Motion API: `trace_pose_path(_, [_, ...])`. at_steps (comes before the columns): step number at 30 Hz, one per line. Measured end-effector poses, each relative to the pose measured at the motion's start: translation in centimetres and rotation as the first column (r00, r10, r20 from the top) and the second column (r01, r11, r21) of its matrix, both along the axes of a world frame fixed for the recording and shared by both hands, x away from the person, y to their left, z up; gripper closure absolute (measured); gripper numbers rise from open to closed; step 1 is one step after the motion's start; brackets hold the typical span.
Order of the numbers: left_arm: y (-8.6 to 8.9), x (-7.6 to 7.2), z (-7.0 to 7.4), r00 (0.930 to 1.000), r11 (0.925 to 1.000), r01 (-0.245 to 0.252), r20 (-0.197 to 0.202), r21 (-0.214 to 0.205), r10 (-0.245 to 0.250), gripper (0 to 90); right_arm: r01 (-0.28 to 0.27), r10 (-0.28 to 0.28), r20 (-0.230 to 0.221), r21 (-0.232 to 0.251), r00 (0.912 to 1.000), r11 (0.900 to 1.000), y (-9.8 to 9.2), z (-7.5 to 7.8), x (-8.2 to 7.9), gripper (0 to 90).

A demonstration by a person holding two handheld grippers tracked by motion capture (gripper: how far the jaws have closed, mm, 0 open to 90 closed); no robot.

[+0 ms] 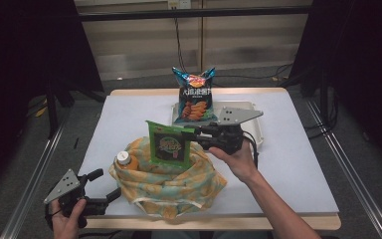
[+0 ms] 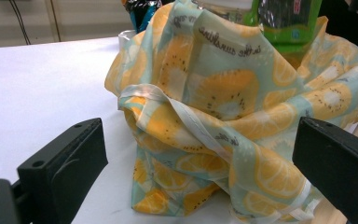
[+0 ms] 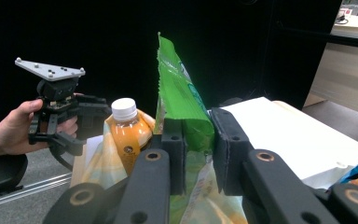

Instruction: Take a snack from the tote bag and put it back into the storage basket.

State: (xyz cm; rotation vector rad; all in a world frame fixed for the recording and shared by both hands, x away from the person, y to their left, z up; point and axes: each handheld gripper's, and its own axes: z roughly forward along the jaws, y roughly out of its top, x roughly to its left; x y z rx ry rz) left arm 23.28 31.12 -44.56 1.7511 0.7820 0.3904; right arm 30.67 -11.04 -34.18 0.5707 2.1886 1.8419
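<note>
**Green packet held at the mouth of the fabric bag**

We see the right gripper [image 1: 188,133] clamped on the green snack packet [image 1: 168,144]. In the right gripper view its two black jaws press the packet [image 3: 182,100] from both sides near its lower half, and the packet stands upright with its top edge well above the jaws. In the high view the packet's lower end sits inside the open mouth of the lemon-print fabric bag [image 1: 171,186], which lies crumpled on the white table [image 1: 129,117] near the front edge.

We note an orange drink bottle [image 1: 125,162] with a white cap standing in the same bag, just beside the packet on its left.

The left gripper [image 1: 102,189] rests at the front left corner of the table, its jaws spread apart with nothing between them. In the left gripper view the jaws frame the bag [image 2: 223,121] without touching it.

Behind the bag, a blue crisp packet [image 1: 195,97] stands upright in a white tray [image 1: 256,134] at the far side of the table.
</note>
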Motion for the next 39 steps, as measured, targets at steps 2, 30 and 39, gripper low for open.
trace_pose_path(2, [0.0,0.0,0.0,1.0000,1.0000,-0.002,0.004,0.001,0.002,2.6,0.001,-0.001,0.004,0.008,1.0000,1.0000,-0.1,0.4,0.1,76.3])
trace_pose_path(30, [0.2,0.1,-0.1,0.9999,0.9997,0.010,0.003,-0.021,-0.010,2.7,0.110,-0.112,0.050,0.051,0.9924,0.9926,-5.3,4.9,2.2,76.6])
trace_pose_path(39, [0.2,0.2,-0.2,1.0000,0.9999,0.002,-0.001,-0.013,-0.002,2.7,0.170,-0.171,0.033,0.037,0.9847,0.9848,-7.8,4.4,3.3,76.6])
